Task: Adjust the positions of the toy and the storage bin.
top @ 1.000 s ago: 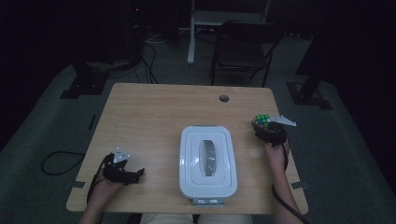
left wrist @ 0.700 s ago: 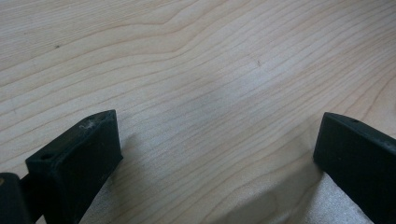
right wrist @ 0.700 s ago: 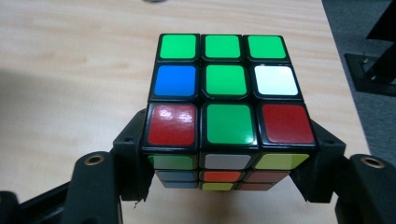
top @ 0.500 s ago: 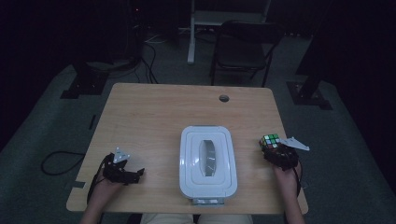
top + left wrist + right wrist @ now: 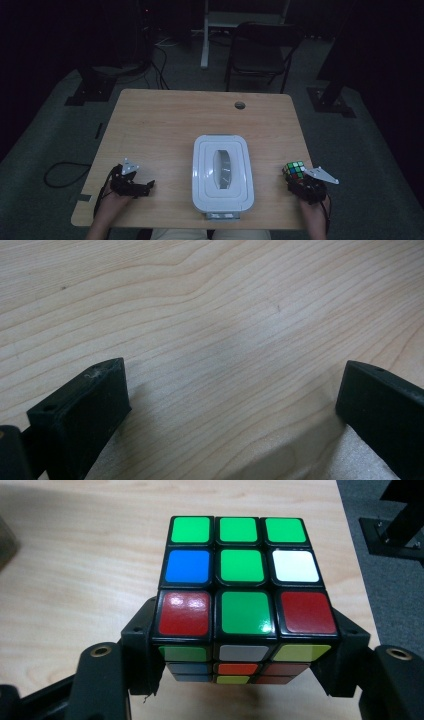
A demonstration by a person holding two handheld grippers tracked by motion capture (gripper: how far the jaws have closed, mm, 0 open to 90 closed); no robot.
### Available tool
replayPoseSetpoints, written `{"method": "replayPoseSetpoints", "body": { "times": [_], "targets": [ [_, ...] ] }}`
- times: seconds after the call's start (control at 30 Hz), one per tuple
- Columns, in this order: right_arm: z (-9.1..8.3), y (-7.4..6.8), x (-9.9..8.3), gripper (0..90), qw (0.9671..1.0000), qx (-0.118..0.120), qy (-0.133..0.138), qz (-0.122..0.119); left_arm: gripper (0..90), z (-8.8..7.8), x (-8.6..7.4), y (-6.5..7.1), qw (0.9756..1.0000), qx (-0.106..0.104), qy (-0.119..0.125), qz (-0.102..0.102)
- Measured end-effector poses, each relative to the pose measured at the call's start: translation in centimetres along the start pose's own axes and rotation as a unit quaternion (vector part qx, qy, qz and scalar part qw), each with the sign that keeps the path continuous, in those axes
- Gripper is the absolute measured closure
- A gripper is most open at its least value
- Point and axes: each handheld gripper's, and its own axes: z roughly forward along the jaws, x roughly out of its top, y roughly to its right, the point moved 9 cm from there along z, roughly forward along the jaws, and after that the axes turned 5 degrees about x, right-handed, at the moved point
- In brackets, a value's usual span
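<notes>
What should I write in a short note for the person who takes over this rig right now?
Right gripper: shut on the puzzle cube, near the table's right edge, beside the white lidded box.
Left gripper: open, empty, low over bare wood at the near left.
Done: cube is gripped.
Left: likely the cube goes to the box, whose lid looks closed, so the free gripper may need to open it first.

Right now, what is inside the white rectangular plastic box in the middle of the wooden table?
The white rectangular plastic box is closed by its lid. Through the lid's clear oval window only glare and a grey blur show; the contents cannot be identified.
</notes>
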Motion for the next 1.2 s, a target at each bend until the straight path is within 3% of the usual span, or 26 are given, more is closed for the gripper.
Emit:
{"method": "replayPoseSetpoints", "body": {
  "times": [0.27,0.37,0.53,0.6,0.87,1.07,1.2],
  "targets": [
    [-0.1,0.9,-0.9,33.8,0.9998,-0.006,-0.004,0.02,1.4,0.0,0.0,0.0,1.0,0.0,0.0,0.0],
    [0.5,1.1,-1.3,33.8,0.9996,-0.003,-0.019,0.02,1.4,0.0,0.0,0.0,1.0,0.002,0.0,-0.003],
    [0.7,1.2,-1.3,33.6,0.9996,-0.003,-0.018,0.021,1.4,0.1,0.1,0.1,0.9999,0.009,-0.002,-0.01],
    [0.6,1.0,-1.3,29.2,0.9996,0.003,-0.018,0.02,1.4,0.1,0.1,0.1,0.9999,0.012,-0.002,-0.011],
    [-0.8,0.7,0.8,15.6,0.9999,-0.002,0.012,-0.001,1.5,0.1,0.1,0.1,0.9998,0.013,-0.001,-0.013],
    [-1.4,-0.5,2.2,15.3,0.9995,0.019,0.025,-0.009,1.4,0.1,0.1,0.1,0.9998,0.011,0.0,-0.015],
    [-1.4,-1.3,3.1,15.5,0.9991,0.017,0.033,-0.02,1.4,0.1,0.1,0.2,0.9999,0.011,-0.001,-0.011]
  ]
}}
